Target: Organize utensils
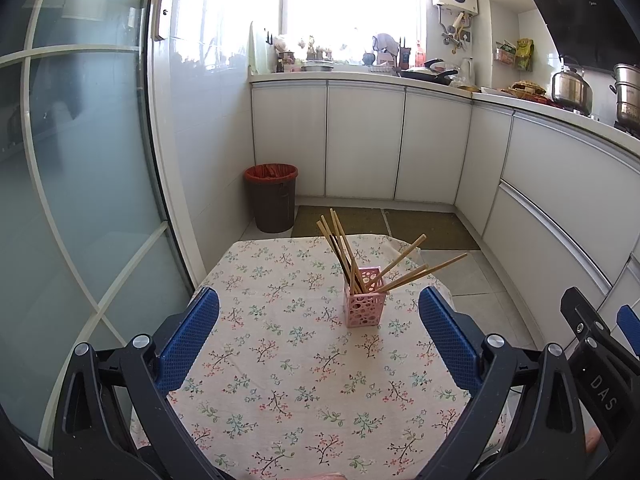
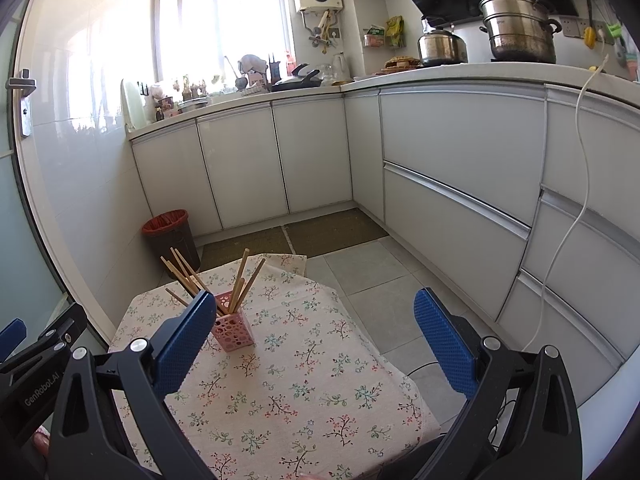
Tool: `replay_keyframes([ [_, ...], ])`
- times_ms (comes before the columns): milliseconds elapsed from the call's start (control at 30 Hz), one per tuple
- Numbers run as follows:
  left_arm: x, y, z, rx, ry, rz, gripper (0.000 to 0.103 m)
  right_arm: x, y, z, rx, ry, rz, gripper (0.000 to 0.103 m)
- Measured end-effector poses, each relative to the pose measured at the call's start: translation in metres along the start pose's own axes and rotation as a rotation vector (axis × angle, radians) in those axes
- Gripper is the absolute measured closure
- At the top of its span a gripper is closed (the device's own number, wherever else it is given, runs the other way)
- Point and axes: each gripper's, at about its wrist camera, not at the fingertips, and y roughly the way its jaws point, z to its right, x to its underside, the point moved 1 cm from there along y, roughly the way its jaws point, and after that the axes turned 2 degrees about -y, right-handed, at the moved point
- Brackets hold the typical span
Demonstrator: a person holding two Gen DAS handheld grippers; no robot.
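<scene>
A pink perforated holder (image 1: 364, 303) stands upright on the floral tablecloth (image 1: 288, 380), with several wooden chopsticks (image 1: 340, 248) fanned out of its top. My left gripper (image 1: 319, 300) hovers over the near part of the table, open and holding nothing, with the holder just beyond its fingertips. In the right wrist view the holder (image 2: 234, 326) sits by the left blue pad (image 2: 184, 340), which hides part of it, and the chopsticks (image 2: 240, 280) rise above. My right gripper (image 2: 314, 308) is open and holds nothing, over the table's right side.
A brown bin (image 1: 272, 196) with a red liner stands on the floor beyond the table. White cabinets (image 1: 360, 140) line the back and right. A glass door (image 1: 80, 160) is close on the left. A white cable (image 2: 576, 200) hangs down the right cabinets.
</scene>
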Motion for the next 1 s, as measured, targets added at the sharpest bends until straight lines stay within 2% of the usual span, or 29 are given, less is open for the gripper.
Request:
replay_keyframes([
  [1000,0.0028,0.0044,-0.0065,-0.024,-0.017,-0.008,0.007,0.0026,0.0026,0.0001,-0.003,0.004,-0.016,0.007],
])
